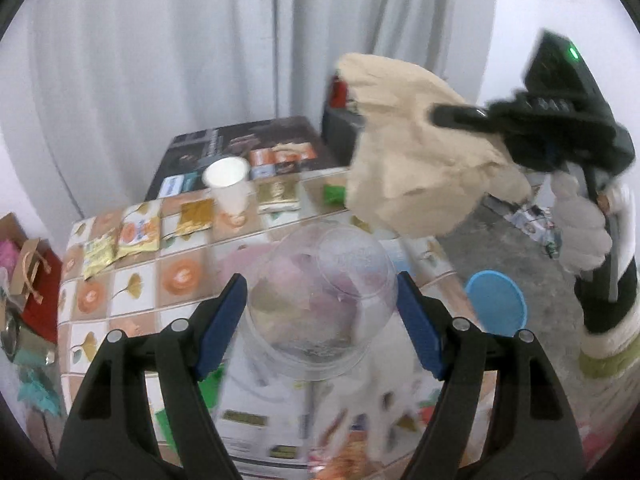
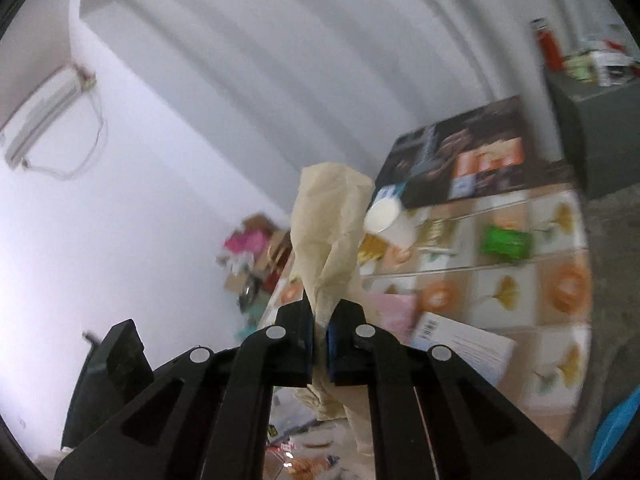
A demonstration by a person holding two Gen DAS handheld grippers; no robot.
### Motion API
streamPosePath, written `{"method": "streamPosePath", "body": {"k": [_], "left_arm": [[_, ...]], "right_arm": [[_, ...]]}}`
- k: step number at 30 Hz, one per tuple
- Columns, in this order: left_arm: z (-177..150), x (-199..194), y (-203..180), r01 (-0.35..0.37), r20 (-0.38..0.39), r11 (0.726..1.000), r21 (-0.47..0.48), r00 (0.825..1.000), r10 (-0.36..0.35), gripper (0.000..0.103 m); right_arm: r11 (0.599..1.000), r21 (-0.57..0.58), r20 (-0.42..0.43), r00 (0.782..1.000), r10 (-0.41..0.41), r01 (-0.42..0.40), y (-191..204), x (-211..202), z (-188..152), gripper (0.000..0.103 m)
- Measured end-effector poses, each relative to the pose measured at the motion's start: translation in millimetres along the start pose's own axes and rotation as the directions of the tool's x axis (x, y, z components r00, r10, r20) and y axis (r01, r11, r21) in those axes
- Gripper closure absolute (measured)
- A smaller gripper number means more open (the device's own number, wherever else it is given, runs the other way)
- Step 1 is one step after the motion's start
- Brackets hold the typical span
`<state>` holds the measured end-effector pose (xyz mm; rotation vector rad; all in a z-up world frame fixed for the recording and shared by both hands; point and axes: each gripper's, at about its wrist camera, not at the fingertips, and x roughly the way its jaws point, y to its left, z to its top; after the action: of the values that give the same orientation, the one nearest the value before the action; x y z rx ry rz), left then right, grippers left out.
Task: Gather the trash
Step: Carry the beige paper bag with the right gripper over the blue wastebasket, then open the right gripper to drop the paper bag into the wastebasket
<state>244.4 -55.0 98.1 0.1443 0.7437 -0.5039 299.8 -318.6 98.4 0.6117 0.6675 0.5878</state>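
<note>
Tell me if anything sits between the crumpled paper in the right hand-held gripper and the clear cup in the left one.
Nothing visible does. The right hand-held gripper is shut on the crumpled beige paper, which hangs in the air above and behind the clear plastic cup held by the left hand-held gripper. Only open air lies between them.

The left gripper (image 1: 320,312) had black angular arms with triangular cut-outs, round silver rivets at the joints, and blue pads lining its fingers (image 1: 224,320). The right gripper (image 2: 320,332) was built the same way, black with silver rivets and blue pads. Seen from the left wrist, its black housing bore a small green light. The person's right hand (image 1: 580,232) wore a pale knitted glove, above a dark sleeve (image 1: 608,296) with a cream and olive striped cuff.
</note>
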Motion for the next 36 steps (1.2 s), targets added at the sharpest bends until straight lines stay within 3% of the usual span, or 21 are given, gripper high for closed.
{"method": "streamPosePath", "body": {"k": [4, 8, 10, 13, 17, 20, 25, 28, 29, 30, 31, 34, 36], "left_arm": [[10, 4, -55, 0.100, -0.011, 0.993, 0.055, 0.995, -0.100, 0.032], [20, 30, -138, 0.229, -0.081, 0.960, 0.158, 0.972, -0.219, 0.031], [23, 50, -184, 0.298, -0.145, 0.935, 0.195, 0.951, -0.273, 0.031], [24, 96, -267, 0.413, -0.283, 0.882, 0.229, 0.895, -0.346, 0.031], [12, 159, -353, 0.495, -0.425, 0.842, 0.214, 0.823, -0.376, 0.031], [1, 208, -402, 0.510, -0.479, 0.836, 0.203, 0.796, -0.369, 0.031], [-17, 287, -444, 0.473, -0.525, 0.864, 0.175, 0.787, -0.324, 0.031], [-26, 335, -448, 0.438, -0.525, 0.887, 0.150, 0.795, -0.304, 0.031], [-29, 347, -449, 0.419, -0.524, 0.896, 0.145, 0.801, -0.289, 0.031], [-32, 361, -450, 0.390, -0.519, 0.912, 0.131, 0.810, -0.272, 0.027], [-34, 373, -456, 0.373, -0.516, 0.921, 0.115, 0.814, -0.266, 0.021], [-38, 395, -453, 0.345, -0.516, 0.938, 0.036, 0.810, -0.278, 0.021], [-39, 400, -452, 0.346, -0.517, 0.938, 0.012, 0.806, -0.290, 0.021]], "right_arm": [[0.989, 0.092, 0.119, 0.985, -0.126, 0.115, -42, -95, -37, 0.098], [0.933, 0.248, 0.170, 0.936, -0.308, 0.261, -97, -187, -92, 0.098], [0.879, 0.336, 0.176, 0.894, -0.411, 0.338, -128, -228, -125, 0.098], [0.791, 0.470, 0.152, 0.846, -0.510, 0.393, -176, -266, -167, 0.098], [0.680, 0.629, 0.114, 0.821, -0.560, 0.377, -251, -282, -213, 0.098], [0.603, 0.714, 0.086, 0.811, -0.578, 0.354, -304, -280, -237, 0.098], [0.521, 0.800, 0.060, 0.823, -0.564, 0.299, -383, -264, -256, 0.097], [0.484, 0.834, 0.060, 0.828, -0.557, 0.265, -426, -253, -263, 0.094], [0.475, 0.842, 0.056, 0.833, -0.551, 0.257, -437, -249, -263, 0.091], [0.455, 0.853, 0.046, 0.831, -0.555, 0.257, -449, -245, -266, 0.078], [0.440, 0.858, 0.040, 0.820, -0.571, 0.265, -455, -244, -267, 0.062], [0.415, 0.846, 0.003, 0.775, -0.632, 0.335, -463, -240, -268, 0.054], [0.412, 0.837, -0.008, 0.760, -0.649, 0.360, -462, -239, -270, 0.050]]}}
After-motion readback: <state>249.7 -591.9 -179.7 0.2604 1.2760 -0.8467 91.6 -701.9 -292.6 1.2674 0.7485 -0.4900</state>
